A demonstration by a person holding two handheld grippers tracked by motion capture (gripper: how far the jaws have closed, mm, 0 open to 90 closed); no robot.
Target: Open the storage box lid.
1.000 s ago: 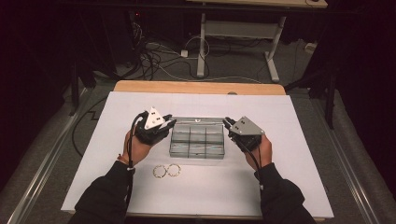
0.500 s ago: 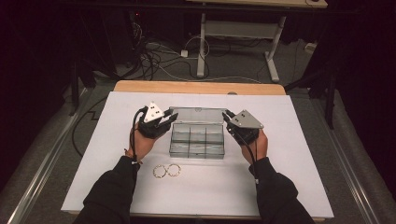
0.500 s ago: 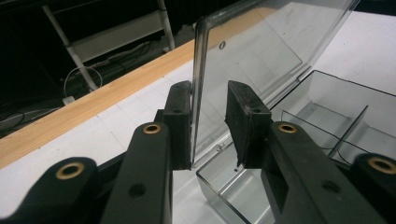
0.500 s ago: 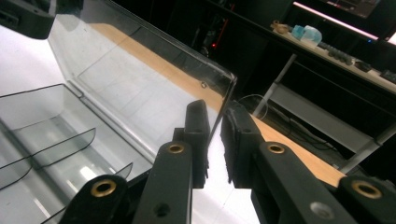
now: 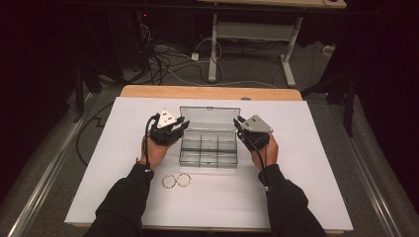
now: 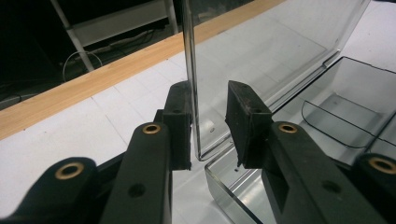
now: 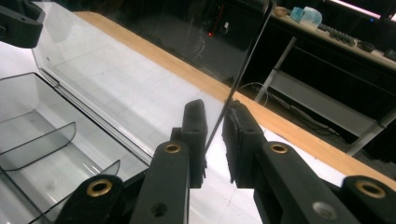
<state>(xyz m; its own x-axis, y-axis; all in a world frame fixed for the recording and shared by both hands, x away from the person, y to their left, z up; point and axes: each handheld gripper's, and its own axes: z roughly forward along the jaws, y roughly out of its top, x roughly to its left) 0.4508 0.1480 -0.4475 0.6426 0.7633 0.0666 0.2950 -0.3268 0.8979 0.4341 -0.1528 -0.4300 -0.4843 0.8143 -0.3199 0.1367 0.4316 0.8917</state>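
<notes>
A clear plastic compartment box (image 5: 208,157) sits mid-table with its lid (image 5: 210,118) standing upright. My left gripper (image 5: 184,123) is at the lid's left edge. In the left gripper view (image 6: 210,122) the lid's edge (image 6: 190,70) lies against one jaw and a clear gap separates it from the other, so the gripper is open. At the lid's right edge is my right gripper (image 5: 238,122). In the right gripper view (image 7: 215,135) the lid's edge (image 7: 243,65) runs between jaws narrowly apart. The empty compartments (image 7: 42,140) lie below.
Two small rings (image 5: 177,180) lie on the white table top (image 5: 316,168) just in front of the box. A wooden strip (image 5: 212,92) borders the far edge. Beyond it are cables and a desk frame (image 5: 247,34) on the floor.
The lid has swung up from lying on the box to upright. Both hands have moved away from me with it, towards the back of the box.
</notes>
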